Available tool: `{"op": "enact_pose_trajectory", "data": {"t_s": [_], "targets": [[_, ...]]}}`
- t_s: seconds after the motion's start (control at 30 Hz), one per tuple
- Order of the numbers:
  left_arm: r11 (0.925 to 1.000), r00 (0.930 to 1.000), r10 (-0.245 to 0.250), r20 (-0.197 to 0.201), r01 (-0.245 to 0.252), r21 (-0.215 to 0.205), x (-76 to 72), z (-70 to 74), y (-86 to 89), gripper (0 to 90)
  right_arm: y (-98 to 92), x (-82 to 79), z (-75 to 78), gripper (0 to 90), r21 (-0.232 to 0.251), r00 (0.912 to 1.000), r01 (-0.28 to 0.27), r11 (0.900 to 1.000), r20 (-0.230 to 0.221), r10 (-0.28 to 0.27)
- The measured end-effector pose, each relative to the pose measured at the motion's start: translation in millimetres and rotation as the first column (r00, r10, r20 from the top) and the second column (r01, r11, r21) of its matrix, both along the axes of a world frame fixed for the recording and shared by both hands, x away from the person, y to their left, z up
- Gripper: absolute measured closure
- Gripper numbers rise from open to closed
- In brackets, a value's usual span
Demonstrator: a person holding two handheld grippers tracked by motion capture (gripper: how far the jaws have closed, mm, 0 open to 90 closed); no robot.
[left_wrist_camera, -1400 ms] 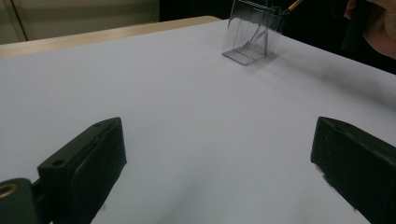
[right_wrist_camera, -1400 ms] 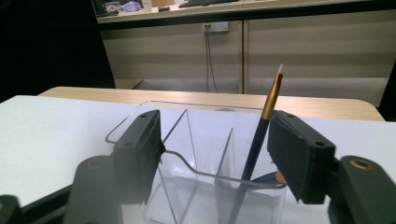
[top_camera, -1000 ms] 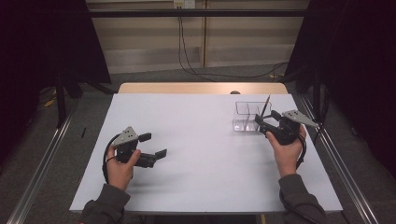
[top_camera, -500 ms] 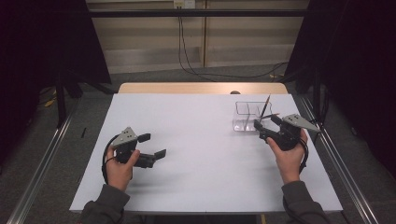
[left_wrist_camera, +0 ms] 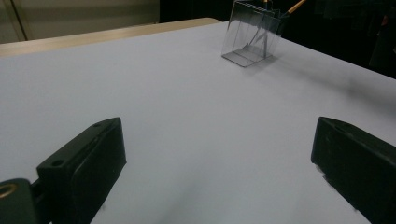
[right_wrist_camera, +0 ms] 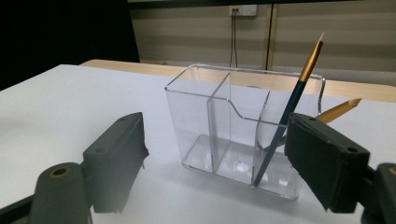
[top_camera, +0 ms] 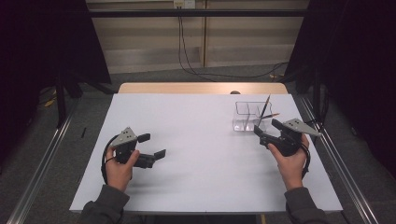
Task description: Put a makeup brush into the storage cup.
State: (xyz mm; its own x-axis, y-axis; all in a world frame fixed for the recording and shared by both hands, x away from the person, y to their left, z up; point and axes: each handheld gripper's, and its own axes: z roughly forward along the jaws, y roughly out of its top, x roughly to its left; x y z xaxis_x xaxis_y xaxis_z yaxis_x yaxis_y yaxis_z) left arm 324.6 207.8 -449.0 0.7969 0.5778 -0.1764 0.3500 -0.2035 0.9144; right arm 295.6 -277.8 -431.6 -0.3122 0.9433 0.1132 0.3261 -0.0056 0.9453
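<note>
A clear divided holder (top_camera: 246, 116) stands at the table's right rear. A dark-handled brush (top_camera: 264, 109) and an orange pencil (top_camera: 272, 115) lean in its right end. My right gripper (top_camera: 265, 127) hovers just in front of the holder, pointing at it. Its jaws have just been opening and stand open, with nothing between the pads. In the right gripper view the holder (right_wrist_camera: 219, 126), brush (right_wrist_camera: 286, 119) and pencil (right_wrist_camera: 340, 110) lie just beyond the right gripper (right_wrist_camera: 215, 135). My left gripper (top_camera: 152, 145) rests open at the front left, its jaws wide over the bare table in the left gripper view (left_wrist_camera: 219, 144).
The white table (top_camera: 201, 140) stretches between the two hands, with a wooden strip (top_camera: 201, 88) along its far edge. Metal rails (top_camera: 42, 158) run along the floor on both sides. From the left gripper view the holder (left_wrist_camera: 252, 32) stands far off at the upper right.
The right hand has drawn back a little from the holder toward the near edge, and its jaws stand wider. The left hand has not moved.
</note>
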Motion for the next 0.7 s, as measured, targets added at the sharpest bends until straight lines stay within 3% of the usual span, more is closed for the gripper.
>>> {"op": "enact_pose_trajectory", "data": {"t_s": [0.7], "targets": [[1.0, 1.0, 0.008, -0.006, -0.008, 0.001, -0.4, -0.3, -0.1, 2.8, -4.3, -17.7, -2.0, 16.1, -0.012, 0.9993, -0.036, 0.999, -0.013, 0.036]]}}
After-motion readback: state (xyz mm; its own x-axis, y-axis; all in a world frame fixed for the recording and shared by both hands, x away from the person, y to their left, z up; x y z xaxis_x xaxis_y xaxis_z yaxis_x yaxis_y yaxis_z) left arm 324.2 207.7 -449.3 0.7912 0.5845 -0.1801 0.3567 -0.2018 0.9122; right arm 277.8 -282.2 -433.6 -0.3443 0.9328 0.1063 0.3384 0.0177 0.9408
